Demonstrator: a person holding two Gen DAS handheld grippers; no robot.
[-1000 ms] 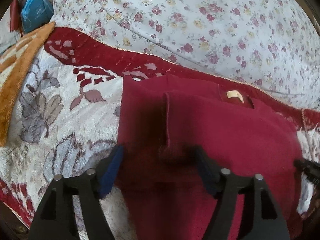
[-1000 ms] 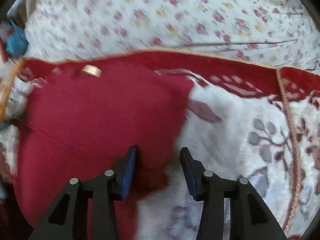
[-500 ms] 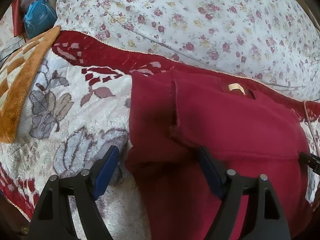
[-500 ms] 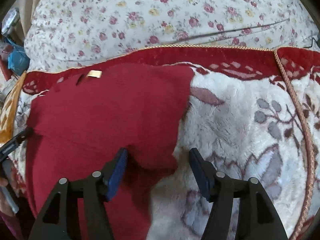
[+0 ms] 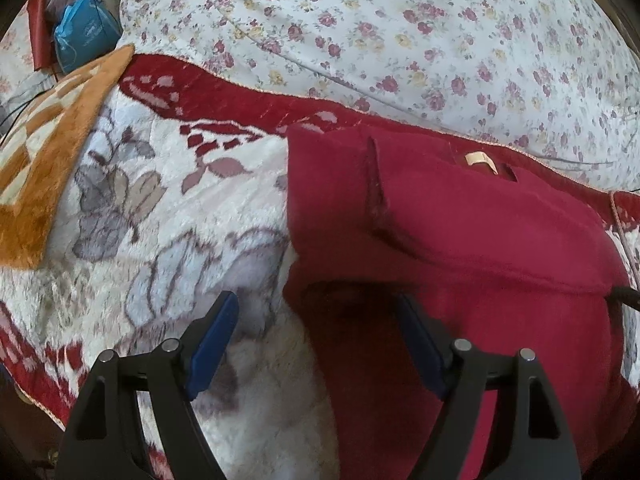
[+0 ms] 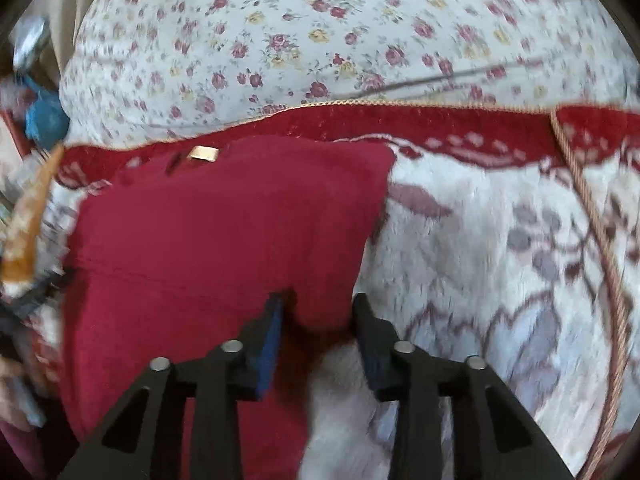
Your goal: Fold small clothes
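While the left gripper [image 5: 316, 320] gapes wide at the red garment's [image 5: 480, 240] edge, the right gripper [image 6: 318, 312], jaws just closing, straddles its corner without a clear grip.

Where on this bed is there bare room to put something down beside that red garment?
Free: plush white leaf-patterned blanket between the dark red garment and orange rug; also the blanket between the garment and its corded edge. Crowded: the garment's near corners, straddled by both grippers.

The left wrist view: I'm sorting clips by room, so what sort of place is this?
Most likely a bedroom, with the work done on a bed. A plush floral blanket covers the surface, a large flower-print pillow or duvet lies behind it, and a red garment is spread on top for folding.
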